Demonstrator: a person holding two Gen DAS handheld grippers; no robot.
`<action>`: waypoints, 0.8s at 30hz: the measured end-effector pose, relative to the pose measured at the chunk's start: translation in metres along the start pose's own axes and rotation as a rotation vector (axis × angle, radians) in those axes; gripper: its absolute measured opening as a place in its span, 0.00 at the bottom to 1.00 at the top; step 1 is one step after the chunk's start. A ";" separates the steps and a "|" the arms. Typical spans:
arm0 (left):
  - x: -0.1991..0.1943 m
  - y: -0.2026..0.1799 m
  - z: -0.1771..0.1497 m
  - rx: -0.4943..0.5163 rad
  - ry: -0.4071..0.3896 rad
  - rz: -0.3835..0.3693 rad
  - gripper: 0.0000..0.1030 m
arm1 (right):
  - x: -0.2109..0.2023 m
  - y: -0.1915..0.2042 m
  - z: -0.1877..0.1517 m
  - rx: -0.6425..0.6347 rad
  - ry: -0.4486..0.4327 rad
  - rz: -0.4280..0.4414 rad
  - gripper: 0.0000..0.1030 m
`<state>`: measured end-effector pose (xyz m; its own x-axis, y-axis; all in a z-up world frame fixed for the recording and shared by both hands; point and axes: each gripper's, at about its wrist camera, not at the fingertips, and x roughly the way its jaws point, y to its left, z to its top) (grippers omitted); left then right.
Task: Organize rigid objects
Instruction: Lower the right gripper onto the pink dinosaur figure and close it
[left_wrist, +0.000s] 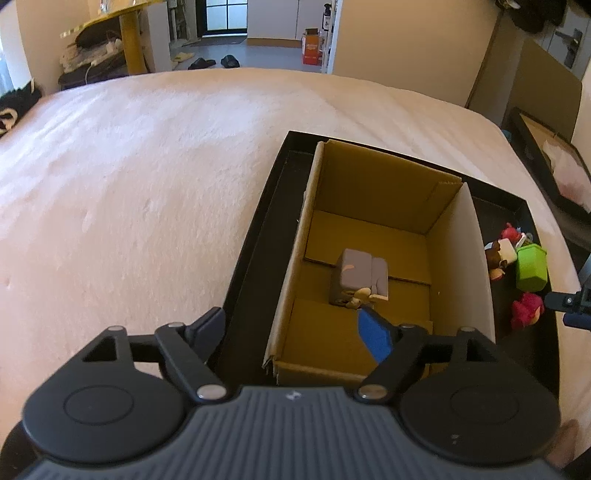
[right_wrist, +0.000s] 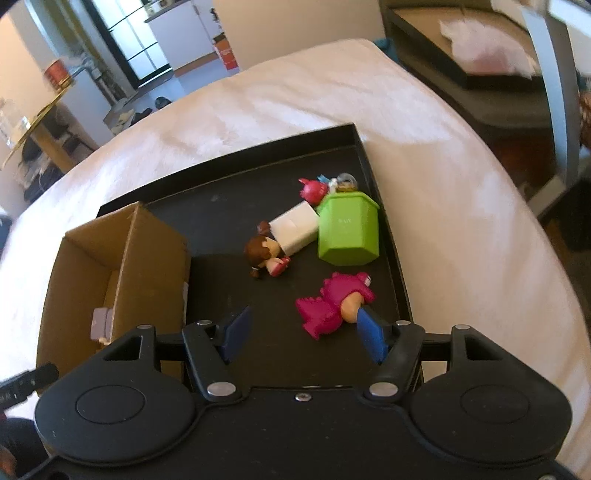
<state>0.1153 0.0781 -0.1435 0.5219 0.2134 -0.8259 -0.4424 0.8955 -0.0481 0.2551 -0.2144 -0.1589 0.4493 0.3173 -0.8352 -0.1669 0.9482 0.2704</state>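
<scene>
**Q:** While the left gripper (left_wrist: 295, 325) hangs over the cardboard box (left_wrist: 458, 236), jaws apart and empty, where do the toys lie?

**A:** A grey block figure (left_wrist: 360, 277) rests on the box floor. Right of the box, on the black tray (right_wrist: 229, 184), lie a pink dinosaur figure (right_wrist: 332, 302), a green bin (right_wrist: 349, 236) and a brown-haired doll (right_wrist: 264, 251).

**Q:** The hazard?

**A:** The right gripper (right_wrist: 304, 332) stands spread, gripping nothing, its right finger (right_wrist: 371, 338) touching or just beside the dinosaur. Closing off-centre could likely skid the figure toward the box.
</scene>
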 end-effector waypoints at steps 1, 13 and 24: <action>-0.001 -0.002 -0.001 0.010 -0.003 0.008 0.77 | 0.002 -0.003 0.001 0.011 0.006 -0.005 0.61; 0.000 -0.007 0.002 0.033 -0.012 0.083 0.84 | 0.031 -0.003 0.009 0.000 0.036 -0.066 0.62; 0.004 -0.005 0.015 0.025 0.024 0.120 0.84 | 0.057 0.012 0.012 -0.062 0.062 -0.128 0.62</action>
<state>0.1303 0.0797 -0.1382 0.4484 0.3104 -0.8382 -0.4823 0.8736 0.0655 0.2893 -0.1848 -0.1981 0.4153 0.1906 -0.8895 -0.1663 0.9772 0.1317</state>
